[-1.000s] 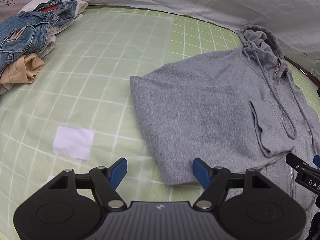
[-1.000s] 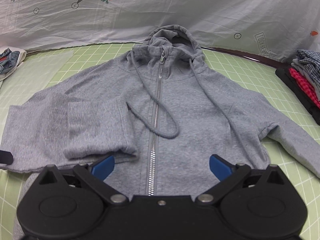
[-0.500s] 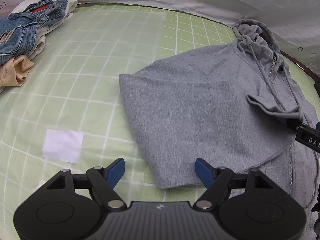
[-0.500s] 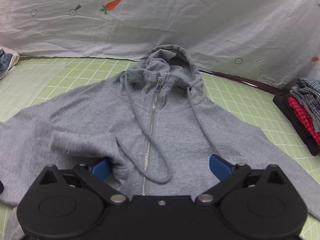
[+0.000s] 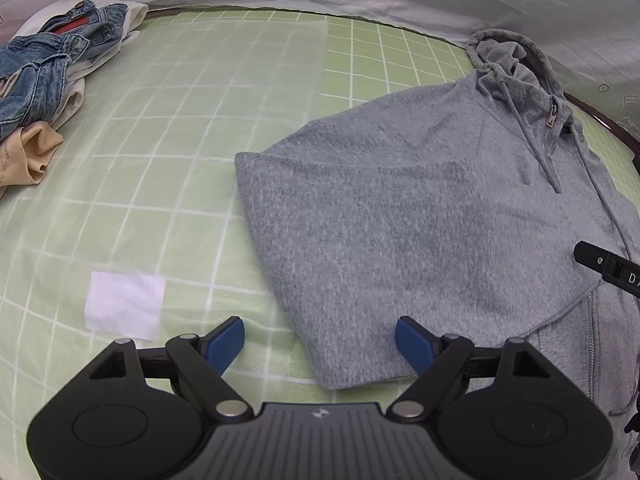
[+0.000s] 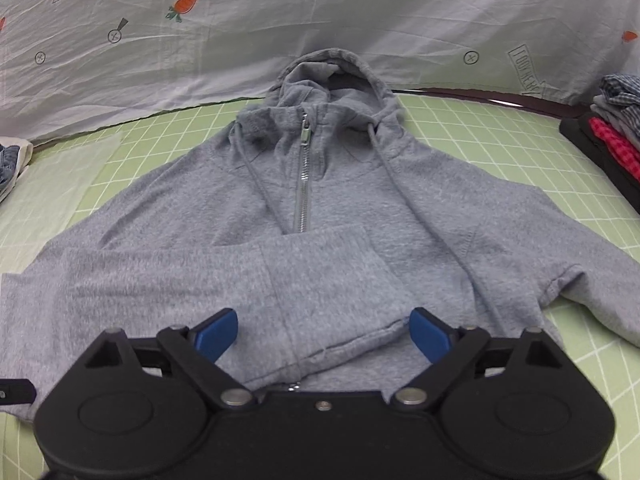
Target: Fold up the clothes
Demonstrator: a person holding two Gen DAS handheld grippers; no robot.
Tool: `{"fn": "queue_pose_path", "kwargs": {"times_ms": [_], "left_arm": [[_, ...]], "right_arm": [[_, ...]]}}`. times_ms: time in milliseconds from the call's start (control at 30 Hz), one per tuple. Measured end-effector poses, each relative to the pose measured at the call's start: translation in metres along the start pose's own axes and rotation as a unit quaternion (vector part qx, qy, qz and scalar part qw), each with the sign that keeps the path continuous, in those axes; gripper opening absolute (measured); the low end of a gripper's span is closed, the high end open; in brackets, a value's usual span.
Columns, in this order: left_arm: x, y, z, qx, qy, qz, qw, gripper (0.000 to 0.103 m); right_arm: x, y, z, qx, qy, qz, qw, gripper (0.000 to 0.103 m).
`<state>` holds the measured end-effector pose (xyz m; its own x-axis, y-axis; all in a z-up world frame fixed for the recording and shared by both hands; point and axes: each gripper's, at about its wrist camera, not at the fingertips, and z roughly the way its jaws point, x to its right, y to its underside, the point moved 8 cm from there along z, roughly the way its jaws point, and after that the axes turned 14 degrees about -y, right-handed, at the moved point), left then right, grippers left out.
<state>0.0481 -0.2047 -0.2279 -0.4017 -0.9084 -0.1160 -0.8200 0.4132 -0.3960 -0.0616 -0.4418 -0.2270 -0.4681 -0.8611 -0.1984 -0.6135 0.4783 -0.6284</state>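
- I see the grey hoodie [image 6: 360,208] lying zipper-up on the green gridded surface [image 5: 192,168], hood [image 6: 332,76] towards the white printed sheet [image 6: 280,12] at the far edge.
- Its one sleeve [image 6: 224,280] is folded across the chest, the cuff end lying over the zipper [image 6: 303,176]; the other sleeve runs off to the right side of my right wrist view.
- My right gripper [image 6: 324,334] hangs over the lower front of the hoodie. Its jaws are closing but stand wide, the folded sleeve's hem between them, and the blue pads are not pressing on the cloth that I can see.
- My left gripper [image 5: 320,342] sits over the folded side edge of the hoodie [image 5: 400,220]. Its jaws are opening; the corner of the fold lies between them, with the left pad over bare surface. Nothing is gripped.
- The tip of the right gripper shows at the right edge of my left wrist view.
- A heap of denim and beige clothes [image 5: 44,80] lies well apart at the far left; a white paper patch [image 5: 126,304] lies near the left jaws.
- A stack of folded checked clothes [image 6: 612,120] sits at the far right.
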Motion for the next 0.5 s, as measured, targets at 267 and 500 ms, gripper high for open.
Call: {"fn": "queue_pose_path", "kwargs": {"times_ms": [267,500], "left_arm": [[-0.002,0.001,0.001,0.001,-0.001,-0.007,1.0,0.084],[-0.005,0.003,0.001,0.0,-0.005,-0.009,0.9999,0.084]], "right_arm": [[0.0,0.011,0.005,-0.019,-0.018,0.016,1.0,0.079],[-0.013,-0.007,-0.01,0.021,-0.017,-0.06,0.998,0.005]]}}
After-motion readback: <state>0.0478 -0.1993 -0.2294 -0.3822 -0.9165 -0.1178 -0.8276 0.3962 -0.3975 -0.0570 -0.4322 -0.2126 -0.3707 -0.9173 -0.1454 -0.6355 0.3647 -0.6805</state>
